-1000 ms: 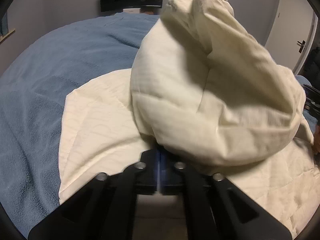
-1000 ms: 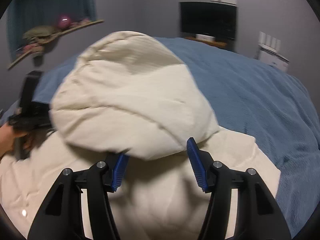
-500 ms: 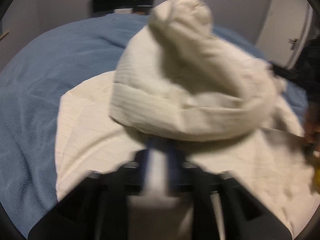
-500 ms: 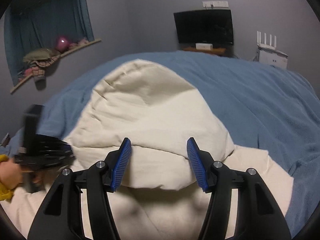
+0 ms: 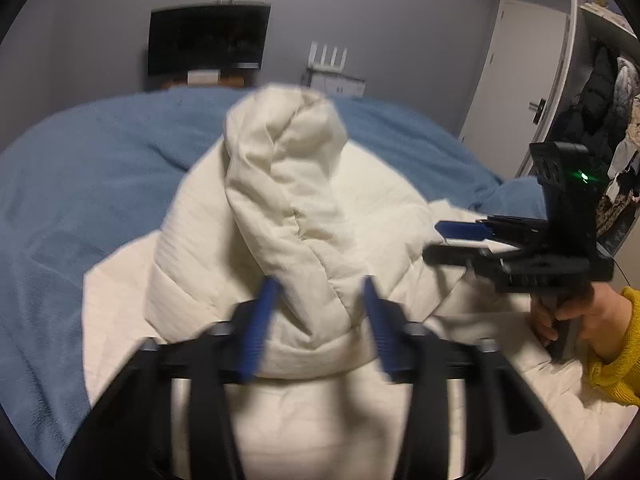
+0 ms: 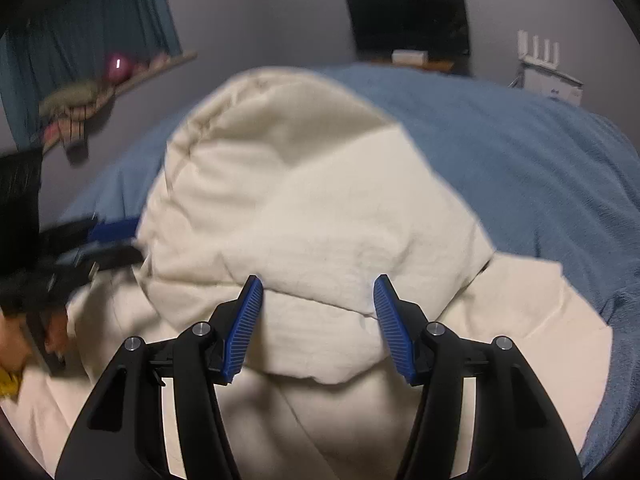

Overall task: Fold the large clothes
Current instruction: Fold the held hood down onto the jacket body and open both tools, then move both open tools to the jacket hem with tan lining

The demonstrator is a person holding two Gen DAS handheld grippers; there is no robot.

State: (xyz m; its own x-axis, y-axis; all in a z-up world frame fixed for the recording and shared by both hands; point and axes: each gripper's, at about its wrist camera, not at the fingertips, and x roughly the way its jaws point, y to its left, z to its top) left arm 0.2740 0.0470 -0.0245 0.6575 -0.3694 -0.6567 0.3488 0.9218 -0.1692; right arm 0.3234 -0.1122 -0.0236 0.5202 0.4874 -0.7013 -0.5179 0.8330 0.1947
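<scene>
A large cream quilted garment (image 5: pixel 288 216) lies bunched in a tall heap on a blue bedspread (image 5: pixel 80 184); it also fills the right wrist view (image 6: pixel 304 208). My left gripper (image 5: pixel 320 292) is open, its blue pads on either side of the heap's lower fold, holding nothing. My right gripper (image 6: pixel 318 292) is open at the heap's near edge, empty. In the left wrist view the right gripper (image 5: pixel 460 236) shows from the side at the garment's right. In the right wrist view the left gripper (image 6: pixel 108 240) shows blurred at the left.
The blue bedspread (image 6: pixel 540 184) spreads around the garment. A dark screen (image 5: pixel 206 40) hangs on the far wall, a white door (image 5: pixel 516 80) is at the right, hanging clothes (image 5: pixel 612 120) at far right. A shelf with items (image 6: pixel 100 80) is left.
My left gripper has opened and let go of the garment. The raised fold has dropped onto the heap. Both grippers have pulled back a little.
</scene>
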